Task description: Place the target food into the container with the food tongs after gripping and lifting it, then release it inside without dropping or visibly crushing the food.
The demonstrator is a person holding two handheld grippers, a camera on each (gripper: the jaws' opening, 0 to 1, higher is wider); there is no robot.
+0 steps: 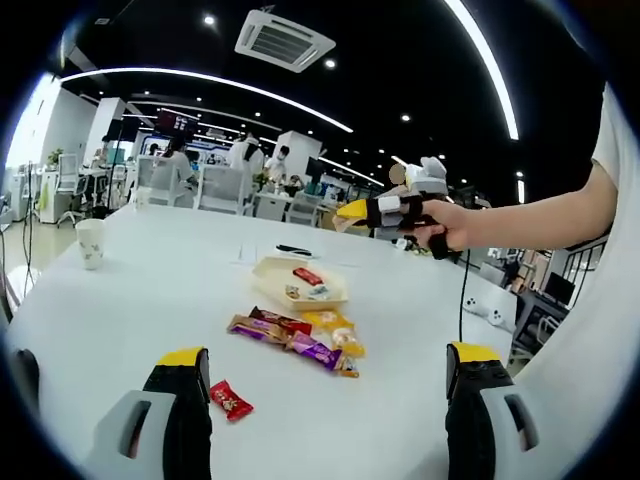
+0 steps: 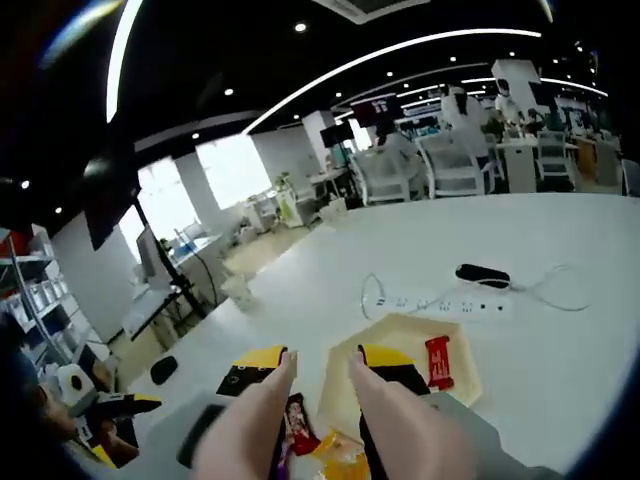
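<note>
My left gripper [image 1: 328, 365] is wide open above the near part of the white table [image 1: 150, 300], nothing between its jaws. Ahead lie a heap of snack packets [image 1: 300, 335], a lone red packet [image 1: 230, 400] and a cream tray [image 1: 270, 272] holding a red snack [image 1: 307, 276]. My right gripper [image 1: 345, 213], held by a hand, hovers beyond the tray. In the right gripper view my right gripper [image 2: 320, 358] has its jaws against the two pinkish arms of the food tongs [image 2: 262, 410]; the tongs gape, holding nothing, above the tray [image 2: 400, 320] edge and packets [image 2: 297, 425].
A paper cup [image 1: 90, 243] stands at the table's far left. A power strip [image 2: 440, 303] with its cable and a black object [image 2: 482, 275] lie past the tray. My left gripper [image 2: 110, 405] appears low on the left. Chairs and people fill the room behind.
</note>
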